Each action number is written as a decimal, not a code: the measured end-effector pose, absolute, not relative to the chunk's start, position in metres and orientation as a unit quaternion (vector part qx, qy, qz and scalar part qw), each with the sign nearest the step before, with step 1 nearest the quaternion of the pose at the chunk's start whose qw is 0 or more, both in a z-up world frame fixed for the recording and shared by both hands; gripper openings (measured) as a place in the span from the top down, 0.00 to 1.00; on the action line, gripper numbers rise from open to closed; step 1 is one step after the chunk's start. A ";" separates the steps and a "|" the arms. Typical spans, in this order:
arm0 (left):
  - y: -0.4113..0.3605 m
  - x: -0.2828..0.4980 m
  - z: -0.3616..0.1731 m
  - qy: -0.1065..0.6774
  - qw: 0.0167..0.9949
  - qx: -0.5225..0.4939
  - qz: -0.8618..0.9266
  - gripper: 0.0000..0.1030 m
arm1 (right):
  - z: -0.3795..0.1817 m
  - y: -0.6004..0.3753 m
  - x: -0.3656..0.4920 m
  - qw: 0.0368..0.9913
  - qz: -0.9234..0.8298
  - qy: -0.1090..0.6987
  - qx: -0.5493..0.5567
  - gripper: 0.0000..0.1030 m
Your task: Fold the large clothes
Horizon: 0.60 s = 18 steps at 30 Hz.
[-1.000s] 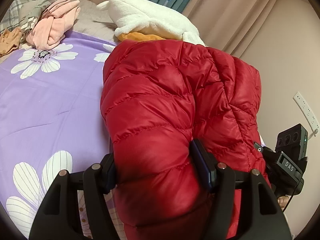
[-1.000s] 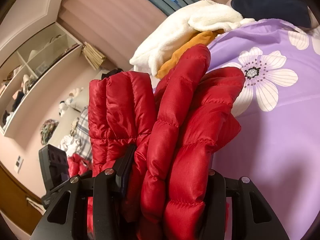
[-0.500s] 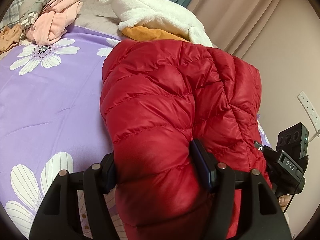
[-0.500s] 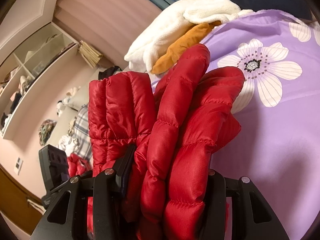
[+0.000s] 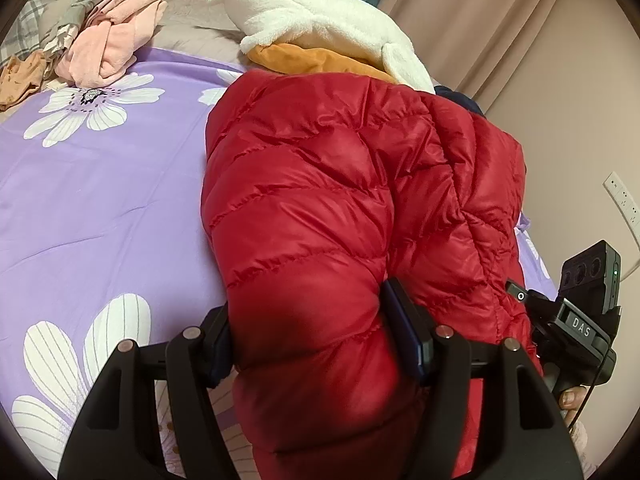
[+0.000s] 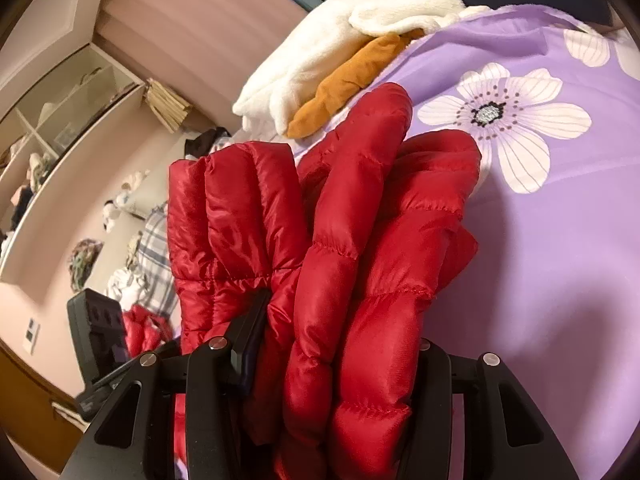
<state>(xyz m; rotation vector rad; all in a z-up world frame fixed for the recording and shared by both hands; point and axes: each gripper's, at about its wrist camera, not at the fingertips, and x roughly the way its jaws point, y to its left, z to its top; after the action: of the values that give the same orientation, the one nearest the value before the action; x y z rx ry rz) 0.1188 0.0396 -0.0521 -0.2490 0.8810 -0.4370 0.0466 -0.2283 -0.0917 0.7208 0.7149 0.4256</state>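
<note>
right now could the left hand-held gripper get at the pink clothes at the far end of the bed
Probably not as things stand. The left hand-held gripper is shut on a thick fold of the red down jacket, so it has no free grip. The pink clothes lie far off across the open purple bedspread, with nothing between.

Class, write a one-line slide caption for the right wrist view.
Right gripper clamps a bunched red puffer jacket above a purple floral bedspread, white fleece beyond.
</note>
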 end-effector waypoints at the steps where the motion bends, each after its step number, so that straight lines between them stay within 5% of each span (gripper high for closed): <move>1: 0.039 0.118 -0.052 0.422 0.874 -0.118 -0.208 0.36 | -0.093 -0.229 0.046 0.852 0.200 0.341 0.344 0.52; 18: 0.036 0.117 -0.057 0.427 0.879 -0.091 -0.192 0.31 | -0.105 -0.235 0.039 0.849 0.167 0.360 0.350 0.50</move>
<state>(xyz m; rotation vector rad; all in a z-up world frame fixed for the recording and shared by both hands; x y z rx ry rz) 0.1166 0.0364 -0.0565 -0.1898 0.8900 -0.4003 0.0388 -0.2348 -0.1053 0.7386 0.7577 0.3520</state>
